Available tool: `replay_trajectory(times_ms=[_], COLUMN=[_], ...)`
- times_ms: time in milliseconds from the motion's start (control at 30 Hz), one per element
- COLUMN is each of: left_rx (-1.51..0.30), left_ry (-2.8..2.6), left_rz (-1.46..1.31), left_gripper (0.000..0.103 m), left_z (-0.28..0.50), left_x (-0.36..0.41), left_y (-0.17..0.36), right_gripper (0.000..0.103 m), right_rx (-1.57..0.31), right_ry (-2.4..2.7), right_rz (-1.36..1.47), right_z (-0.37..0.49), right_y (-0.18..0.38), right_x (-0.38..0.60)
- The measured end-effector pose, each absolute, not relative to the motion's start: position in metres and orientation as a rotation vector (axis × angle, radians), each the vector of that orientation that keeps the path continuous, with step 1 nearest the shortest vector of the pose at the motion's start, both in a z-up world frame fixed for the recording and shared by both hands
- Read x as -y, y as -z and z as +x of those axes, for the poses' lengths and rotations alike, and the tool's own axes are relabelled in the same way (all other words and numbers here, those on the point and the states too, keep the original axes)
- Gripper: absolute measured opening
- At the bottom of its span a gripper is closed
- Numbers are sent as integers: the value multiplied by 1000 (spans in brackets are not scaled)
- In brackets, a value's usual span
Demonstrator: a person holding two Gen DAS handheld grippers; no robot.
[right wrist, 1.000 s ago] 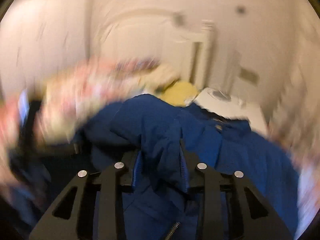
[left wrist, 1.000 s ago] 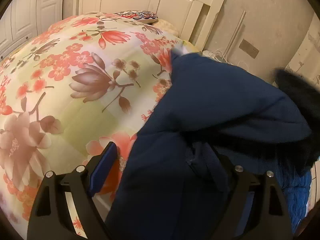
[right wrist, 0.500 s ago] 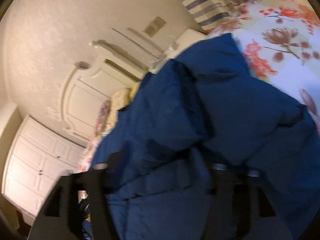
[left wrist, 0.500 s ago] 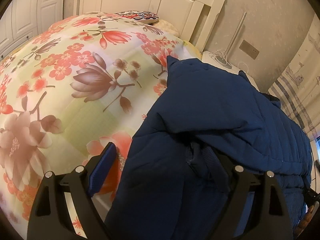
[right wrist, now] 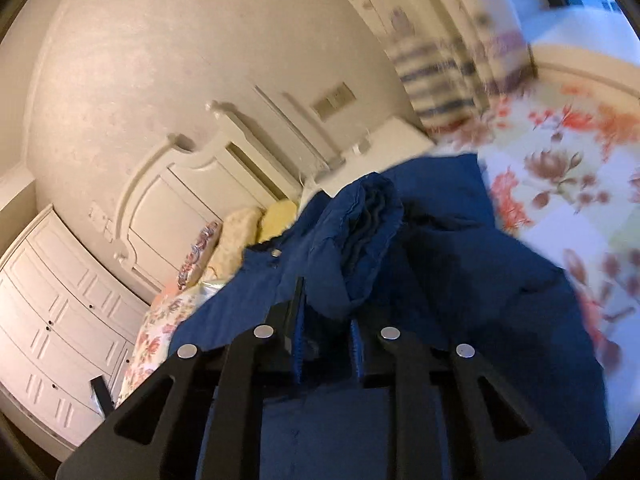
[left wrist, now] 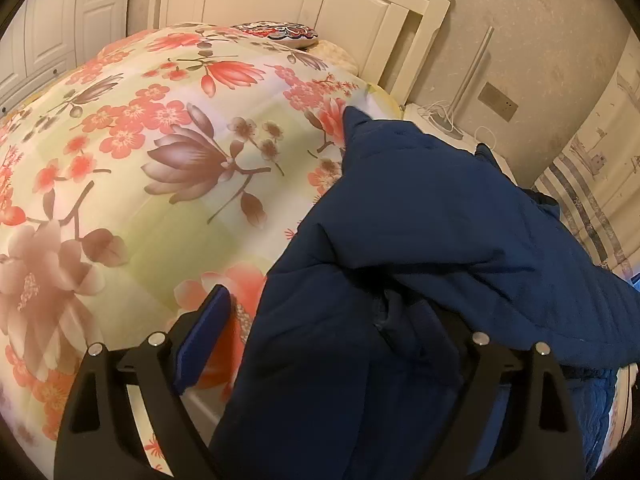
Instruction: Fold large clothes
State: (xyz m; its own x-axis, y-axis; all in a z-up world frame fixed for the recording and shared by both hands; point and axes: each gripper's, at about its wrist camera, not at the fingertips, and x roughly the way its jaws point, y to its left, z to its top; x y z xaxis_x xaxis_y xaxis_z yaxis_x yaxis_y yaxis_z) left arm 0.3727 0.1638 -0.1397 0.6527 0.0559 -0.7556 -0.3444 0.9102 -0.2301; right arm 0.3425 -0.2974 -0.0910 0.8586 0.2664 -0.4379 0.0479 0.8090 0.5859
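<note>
A large navy padded jacket (left wrist: 432, 248) lies bunched on the right side of a bed with a floral quilt (left wrist: 140, 168). My left gripper (left wrist: 320, 332) is open, its fingers wide apart; jacket fabric lies between them and covers the right finger. In the right wrist view the jacket (right wrist: 460, 280) fills the middle. My right gripper (right wrist: 326, 344) is shut on a fold of the jacket, with a sleeve cuff (right wrist: 372, 216) bunched just beyond its tips. The view is tilted.
A white headboard (left wrist: 360, 8) and pillows (left wrist: 280, 34) are at the far end of the bed. A white nightstand with cables (left wrist: 444, 120) stands beside it. A striped curtain (left wrist: 584, 208) hangs at right. White wardrobe doors (right wrist: 60, 320) are at left.
The right gripper has swung round with the jacket, its view turning from level to tilted. The jacket has spread flatter over the bed's right side. The left gripper has hardly moved.
</note>
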Motion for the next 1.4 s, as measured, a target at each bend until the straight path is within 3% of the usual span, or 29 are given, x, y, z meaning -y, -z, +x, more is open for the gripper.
replay_trajectory(times_ms=[200,333,467,667,733,867,967,1033,1100,1200,1400], left_rx=[-832,-831,-834,-827,-823,-815,-590,-368,-283,-349,-635], left_ry=[-232,-228,-227,-219,-216,-237,-382,-471,-395,-263,-84], left_rz=[-376,-380,-375,-389,-396,-402,-475,-518,-509,-375,-216], left_gripper=[90,91,91,92,92,91,83,83,90,100,101], left_z=[373,374,376,374,374,370,327,291,285,317,433], left_x=[-163,-162,-161,-164,-165,-169,-188,-194,-185,-148,-90], left_y=[139,139,139,139,140,139,116,91,66,32,35], right_gripper=[22,28,29,28,28,29,29,29,29,29,29], right_rx=[-723,-690,-498,-639,-784,-763,-766,-766,-768,-766,-767], right_ry=[-34,70,105,40,73,67,83,89,93,97,83], right_rz=[677,695,400,-37,-72,-79,-101,-110,-112,-117,-88], right_z=[355,331,311,365,386,381,381,384,389,390,389], right_y=[142,120,70,81,109,131,131,131,131,130,129], right_x=[313,324,297,227,228,233,226,222,222,221,225])
